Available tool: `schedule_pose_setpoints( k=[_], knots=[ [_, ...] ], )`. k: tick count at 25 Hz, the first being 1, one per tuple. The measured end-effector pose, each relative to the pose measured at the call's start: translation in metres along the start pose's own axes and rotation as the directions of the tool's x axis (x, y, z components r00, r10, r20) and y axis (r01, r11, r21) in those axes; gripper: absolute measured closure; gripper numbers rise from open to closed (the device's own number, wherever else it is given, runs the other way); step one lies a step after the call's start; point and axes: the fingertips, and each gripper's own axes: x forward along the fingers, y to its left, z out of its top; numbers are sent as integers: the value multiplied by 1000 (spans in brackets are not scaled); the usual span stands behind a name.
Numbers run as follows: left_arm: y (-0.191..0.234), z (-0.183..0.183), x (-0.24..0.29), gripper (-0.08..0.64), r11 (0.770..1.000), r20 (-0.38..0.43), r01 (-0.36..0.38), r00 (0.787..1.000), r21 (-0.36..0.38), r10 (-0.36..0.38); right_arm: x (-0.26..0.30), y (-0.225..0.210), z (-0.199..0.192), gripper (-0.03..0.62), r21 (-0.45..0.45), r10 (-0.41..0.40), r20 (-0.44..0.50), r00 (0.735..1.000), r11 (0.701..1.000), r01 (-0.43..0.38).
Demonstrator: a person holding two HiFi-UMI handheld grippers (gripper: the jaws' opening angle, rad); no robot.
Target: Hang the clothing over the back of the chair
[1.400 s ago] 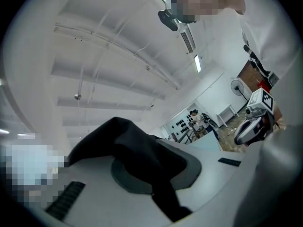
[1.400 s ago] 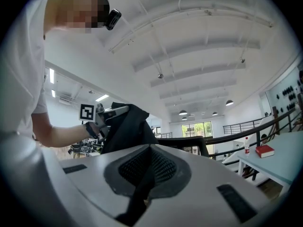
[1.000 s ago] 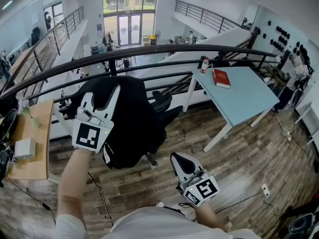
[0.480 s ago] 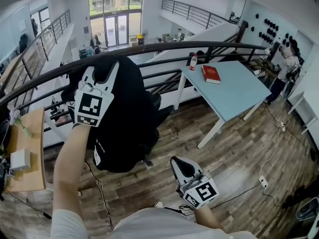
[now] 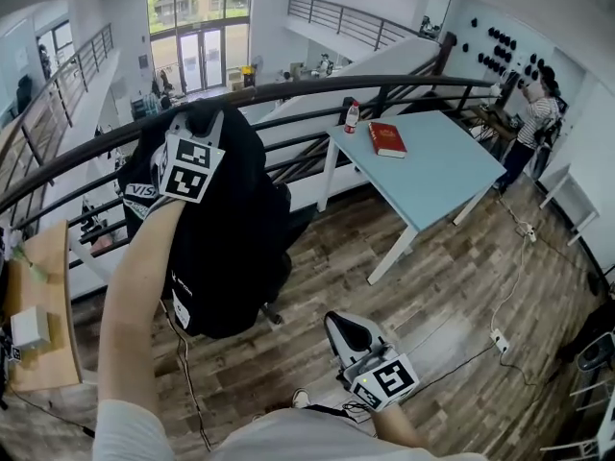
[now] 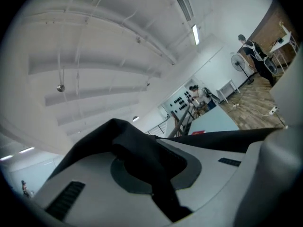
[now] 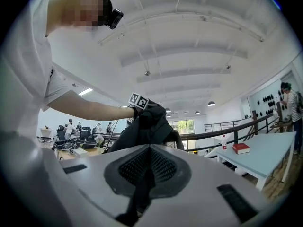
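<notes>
In the head view my left gripper is held out at arm's length, shut on the top of a black garment. The garment hangs down in a long drape and covers most of the black office chair. Only the chair's side and its base show. In the left gripper view black cloth is pinched between the closed jaws. My right gripper is low near my body, shut and holding nothing. In the right gripper view the garment hangs in front of the chair back.
A black curved railing runs behind the chair. To the right stands a light blue table with a red book and a bottle. A wooden desk is at the left. A person stands far right. Cables and a power strip lie on the floor.
My left gripper has carried the garment away from me, toward the railing, and the cloth now hangs lower over the chair. The right gripper has hardly moved.
</notes>
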Motion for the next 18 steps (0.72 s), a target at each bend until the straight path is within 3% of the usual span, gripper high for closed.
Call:
schedule_pose_setpoints(
  k=[2, 3, 6, 7, 8, 10, 11, 12, 13, 14, 18],
  knots=[
    [-23, -38, 21, 517, 997, -129, 83, 988, -5, -83, -2, 0, -1, 575, 7, -8, 2, 1000, 1000, 8],
    [-36, -60, 28, 515, 991, -200, 135, 970, -12, -135, -3, -1, -2, 575, 9, -11, 1, 1000, 1000, 11],
    [-73, -125, 40, 511, 961, -385, 274, 885, -24, -262, -6, -1, -8, 575, 18, -18, -8, 1000, 1000, 18],
    [-85, -147, 39, 511, 946, -454, 322, 837, -43, -306, -7, -2, -10, 575, 21, -21, -10, 1000, 1000, 21],
    [-99, -171, 34, 511, 924, -534, 372, 766, -88, -359, -8, -3, -11, 575, 23, -25, -12, 1000, 999, 25],
    [-128, -217, 15, 498, 858, -664, 448, 565, -252, -490, -11, -6, -13, 575, 30, -35, -15, 999, 999, 36],
    [-139, -233, 6, 494, 825, -692, 460, 477, -328, -541, -13, -7, -14, 575, 33, -40, -17, 999, 999, 41],
    [-145, -241, 2, 488, 805, -702, 462, 428, -372, -570, -14, -8, -15, 575, 36, -45, -18, 999, 998, 45],
    [-145, -244, 2, 480, 801, -705, 461, 415, -382, -575, -15, -10, -15, 575, 39, -48, -19, 999, 998, 48],
    [-143, -243, 4, 477, 807, -707, 462, 424, -368, -566, -16, -11, -16, 575, 41, -50, -20, 999, 998, 50],
    [-134, -233, 12, 453, 841, -709, 461, 490, -282, -507, -15, -11, -21, 575, 57, -39, -29, 999, 998, 40]
  ],
)
